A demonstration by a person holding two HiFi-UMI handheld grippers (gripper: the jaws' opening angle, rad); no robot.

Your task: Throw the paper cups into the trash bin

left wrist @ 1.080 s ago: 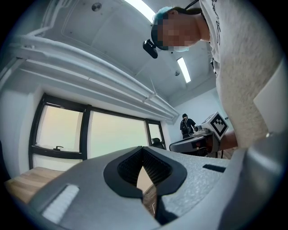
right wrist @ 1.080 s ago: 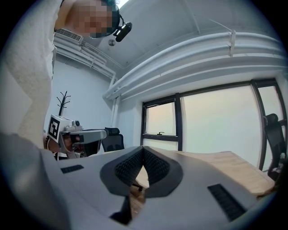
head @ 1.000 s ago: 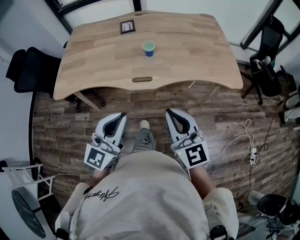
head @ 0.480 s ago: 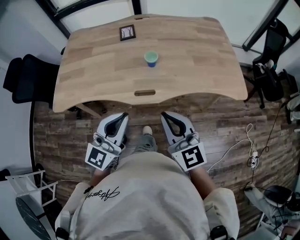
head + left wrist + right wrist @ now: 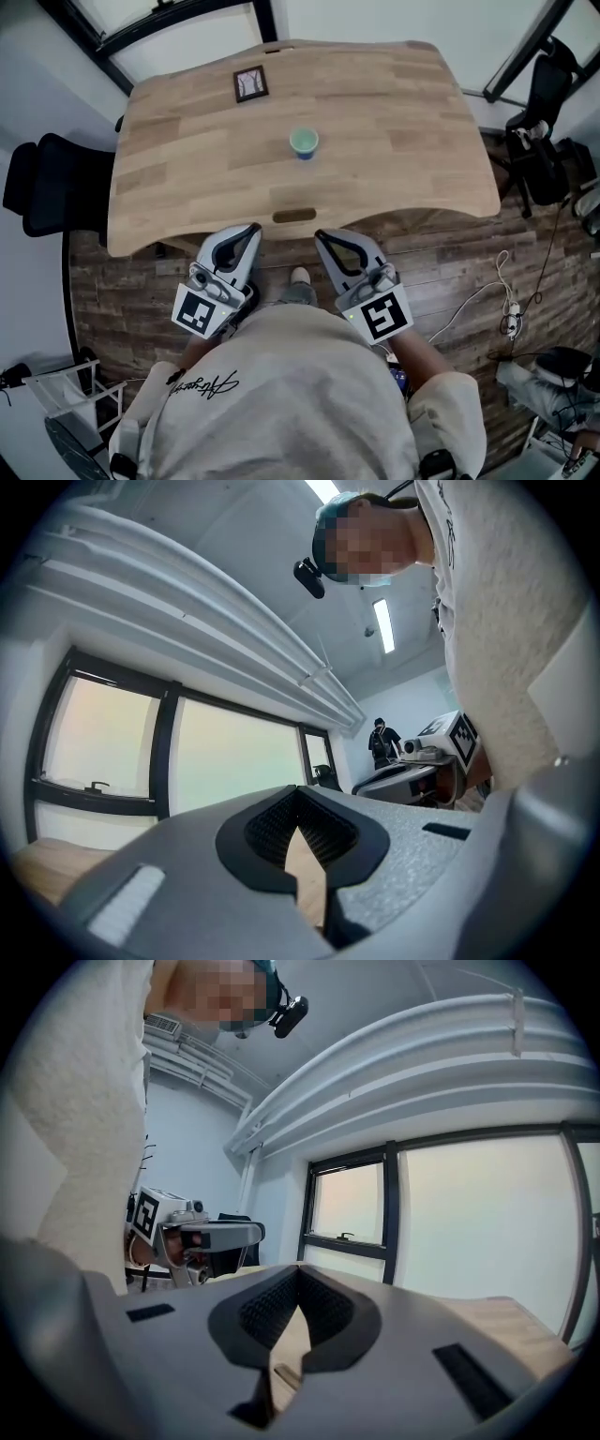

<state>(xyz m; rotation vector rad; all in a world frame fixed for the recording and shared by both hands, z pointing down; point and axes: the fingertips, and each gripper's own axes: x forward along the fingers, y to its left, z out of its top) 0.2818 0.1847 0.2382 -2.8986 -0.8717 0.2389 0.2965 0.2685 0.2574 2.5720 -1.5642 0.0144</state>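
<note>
Paper cup (image 5: pixel 304 143) is sitting upright pretty much dead centre on the wooden table (image 5: pixel 412 112). It's green inside and blue outside, and nothing is touching it. That's the only cup I can spot. A little dark-framed card (image 5: pixel 250 83) lies further back toward the window side, well apart from the cup.

Both grippers are held low by the person's waist, right at the near edge of the table, pointing roughly toward the cup. Left gripper (image 5: pixel 251 230) has its jaws pressed together with nothing in them, and its own camera just shows a sliver of table wood through the notch. Right gripper (image 5: pixel 322 236) is the same deal, closed tight and empty.

So I'd call this the very start, the approach step. Nothing has been grabbed yet and the cup is well apart from either tip. As I read it, the next move needs one gripper to spread its jaws wide enough for the cup, reach out over the table and close gently around the wall. A paper cup will crumple if squeezed hard or tip if bumped. Honestly either gripper looks like it would work.

Can't make out a trash bin anywhere in these views, so it'll have to be found after the pick.
</note>
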